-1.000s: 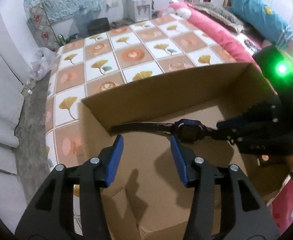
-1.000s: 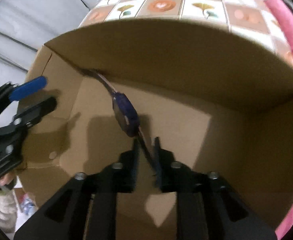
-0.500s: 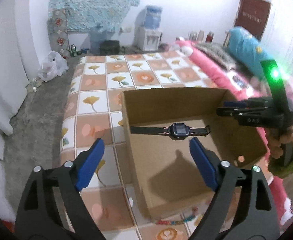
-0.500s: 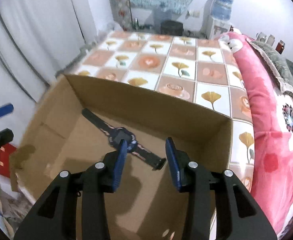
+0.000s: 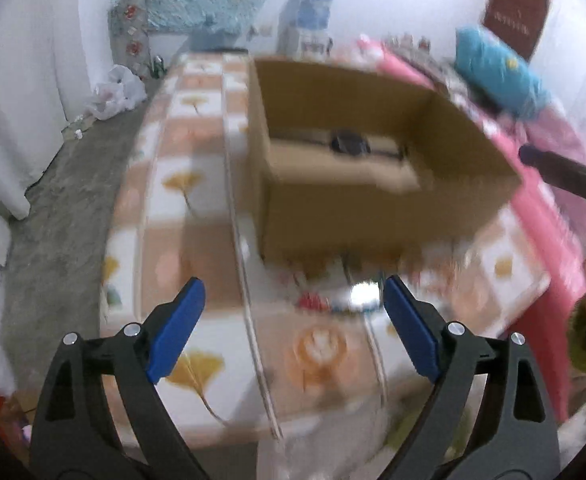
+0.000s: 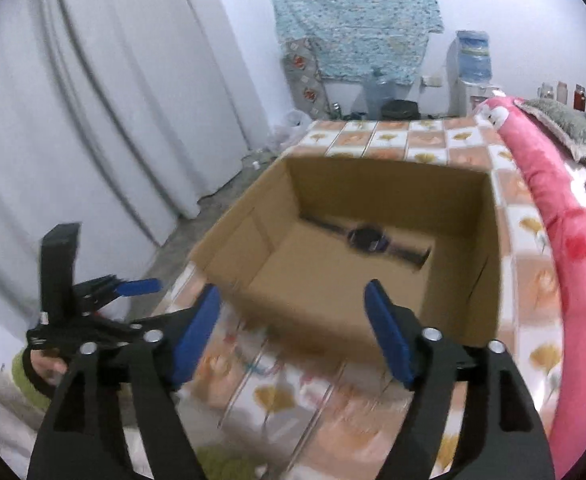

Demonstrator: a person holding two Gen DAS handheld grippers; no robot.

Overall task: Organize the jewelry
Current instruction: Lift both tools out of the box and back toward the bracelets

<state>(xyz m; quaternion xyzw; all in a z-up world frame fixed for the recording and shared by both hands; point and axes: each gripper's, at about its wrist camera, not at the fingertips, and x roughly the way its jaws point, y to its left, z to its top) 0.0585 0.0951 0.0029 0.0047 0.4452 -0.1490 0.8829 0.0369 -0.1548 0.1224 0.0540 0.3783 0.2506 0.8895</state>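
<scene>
We see the watch point(image 6: 367, 239) lying flat on the floor of the open cardboard box point(image 6: 393, 322), along its far wall, strap stretched out to left and right; the left wrist view shows the same watch point(image 5: 349, 145) low against the far side of the box point(image 5: 373, 216). The box stands on a tiled cloth point(image 6: 533, 280) patterned with yellow leaves. Our right gripper point(image 6: 298, 330) hangs above the near edge of the box, its blue-padded jaws spread wide and holding nothing. Our left gripper point(image 5: 293, 330) is nearer to us, over the cloth point(image 5: 197, 216), jaws also wide and empty. Some small colourful items point(image 5: 333, 302) lie on the cloth just near the box, too blurred to identify. A pink blanket point(image 6: 569, 240) lies to the right.
</scene>
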